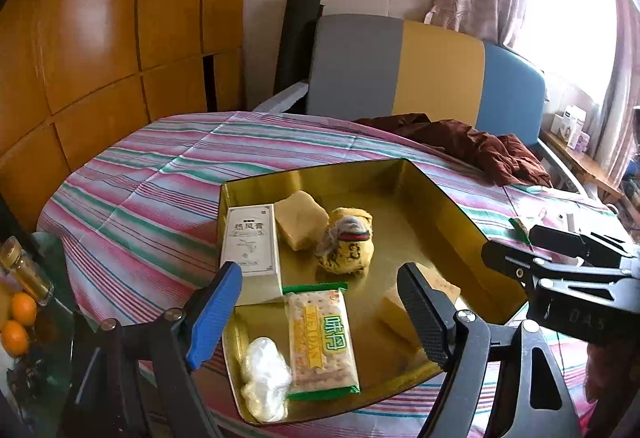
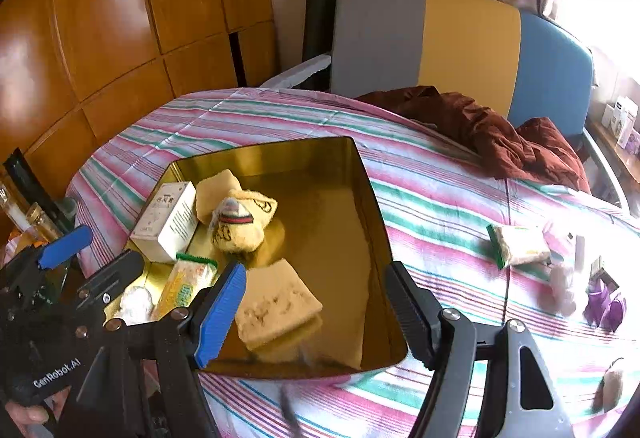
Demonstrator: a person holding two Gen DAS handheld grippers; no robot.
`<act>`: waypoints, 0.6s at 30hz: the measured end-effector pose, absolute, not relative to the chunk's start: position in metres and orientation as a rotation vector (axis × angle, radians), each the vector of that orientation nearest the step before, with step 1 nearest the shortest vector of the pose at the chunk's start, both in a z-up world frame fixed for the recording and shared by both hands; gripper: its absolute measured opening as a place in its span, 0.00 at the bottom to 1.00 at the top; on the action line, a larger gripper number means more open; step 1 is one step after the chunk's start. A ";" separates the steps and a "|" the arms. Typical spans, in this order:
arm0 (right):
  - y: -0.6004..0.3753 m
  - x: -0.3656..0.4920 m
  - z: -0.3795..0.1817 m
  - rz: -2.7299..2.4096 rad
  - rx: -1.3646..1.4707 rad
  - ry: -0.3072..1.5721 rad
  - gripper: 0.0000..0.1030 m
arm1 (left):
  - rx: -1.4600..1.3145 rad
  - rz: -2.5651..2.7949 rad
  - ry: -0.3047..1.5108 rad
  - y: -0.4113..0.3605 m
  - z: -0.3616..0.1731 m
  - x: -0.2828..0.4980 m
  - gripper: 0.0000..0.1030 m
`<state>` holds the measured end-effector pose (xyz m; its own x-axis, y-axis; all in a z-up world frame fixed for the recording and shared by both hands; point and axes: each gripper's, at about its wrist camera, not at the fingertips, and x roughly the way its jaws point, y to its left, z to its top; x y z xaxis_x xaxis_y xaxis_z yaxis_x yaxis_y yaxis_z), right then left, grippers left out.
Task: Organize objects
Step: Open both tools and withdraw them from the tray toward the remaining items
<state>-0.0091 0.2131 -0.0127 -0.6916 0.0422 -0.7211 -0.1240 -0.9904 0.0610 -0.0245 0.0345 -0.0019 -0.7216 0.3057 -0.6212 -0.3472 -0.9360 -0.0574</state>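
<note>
Organizing partly done: the gold tray (image 2: 372, 222) on the striped bedspread (image 2: 440, 198) holds a white box (image 2: 168, 218), sponges, a plush toy (image 2: 240, 222) and a cracker pack (image 1: 322, 342). Another cracker pack (image 2: 518, 246) and small items remain near the bedspread's right edge. Left gripper (image 1: 320, 314) and right gripper (image 2: 316, 318) both gape empty. Wooden wardrobe and curtained window behind.

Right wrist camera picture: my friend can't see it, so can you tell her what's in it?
An open right gripper hovers empty over a gold tin tray on a striped tablecloth. The tray holds a yellow sponge, a small yellow plush toy, a white box and a cracker packet; another packet lies outside it.
</note>
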 end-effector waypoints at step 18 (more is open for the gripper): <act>0.252 0.017 -0.022 2.758 -1.182 0.273 0.71 | -0.909 2.559 0.221 0.064 -0.003 -0.010 0.78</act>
